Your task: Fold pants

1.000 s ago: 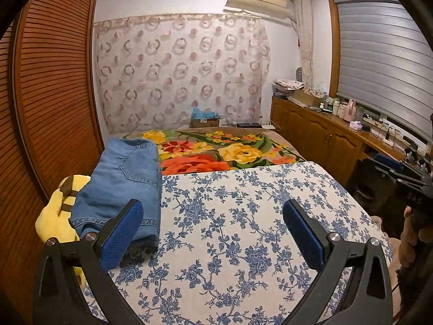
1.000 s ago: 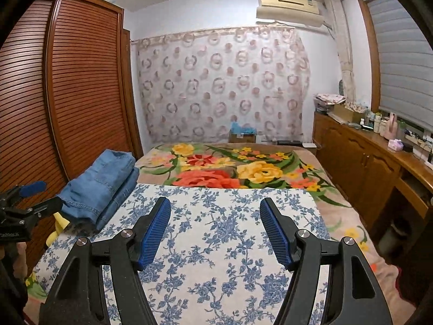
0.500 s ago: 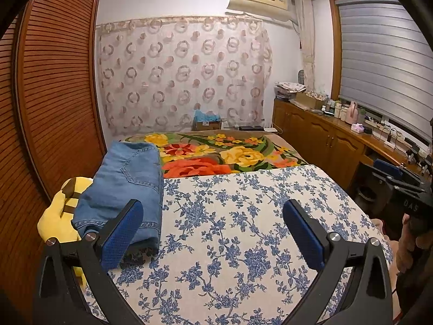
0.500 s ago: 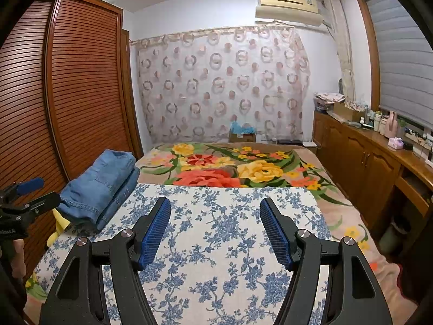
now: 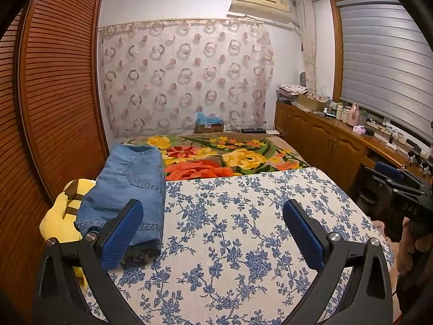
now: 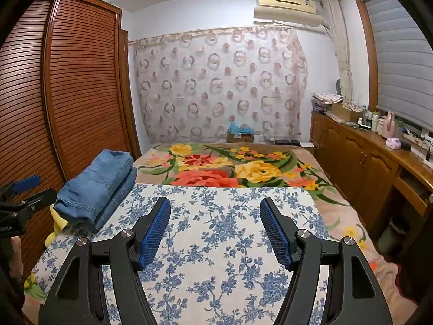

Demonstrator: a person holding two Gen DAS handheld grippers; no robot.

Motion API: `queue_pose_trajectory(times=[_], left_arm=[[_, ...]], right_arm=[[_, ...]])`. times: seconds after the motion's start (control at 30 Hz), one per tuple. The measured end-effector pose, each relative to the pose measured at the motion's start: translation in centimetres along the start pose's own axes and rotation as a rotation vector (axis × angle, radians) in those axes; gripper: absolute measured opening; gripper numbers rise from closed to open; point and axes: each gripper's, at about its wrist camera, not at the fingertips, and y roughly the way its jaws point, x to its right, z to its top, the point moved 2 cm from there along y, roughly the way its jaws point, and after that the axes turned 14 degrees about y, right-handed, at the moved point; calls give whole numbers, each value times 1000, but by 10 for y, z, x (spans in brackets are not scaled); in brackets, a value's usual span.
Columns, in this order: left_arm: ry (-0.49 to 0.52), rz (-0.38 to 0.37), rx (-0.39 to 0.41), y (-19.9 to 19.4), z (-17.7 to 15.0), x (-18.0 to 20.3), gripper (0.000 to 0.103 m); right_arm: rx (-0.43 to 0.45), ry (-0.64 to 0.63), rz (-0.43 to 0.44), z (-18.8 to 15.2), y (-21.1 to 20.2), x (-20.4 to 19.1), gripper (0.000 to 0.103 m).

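Both cameras have pulled up and back a touch since a second ago; jeans untouched, same spot. Jeans (image 5: 130, 187) sit folded in a compact stack at the left edge of the bed, on the blue-floral sheet (image 5: 243, 216), partly overlapping a yellow plush toy (image 5: 58, 216). In the right wrist view the stack (image 6: 94, 187) shows several layers, edges roughly aligned.

Judgement: fold looks done, this is the retreat/end phase. If anything is left, it's a tidy-up press on the near hem, which would mean the left side going forward and down onto the stack.

Left gripper (image 5: 213, 233): fingers wide apart, nothing between them, hovering above the sheet, left pad overlapping the jeans' near hem in view, contact unclear. Right gripper (image 6: 215, 233): fingers also apart and empty, held over mid-sheet, well clear of the jeans. Both point level toward the curtain (image 6: 216, 81) wall.
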Motion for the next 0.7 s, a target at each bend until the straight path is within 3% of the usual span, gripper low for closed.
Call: queue_pose_trajectory(times=[0.7], left_arm=[[3, 3, 1, 0, -1, 1, 103]], right_arm=[[6, -6, -3, 0, 1, 3, 70]])
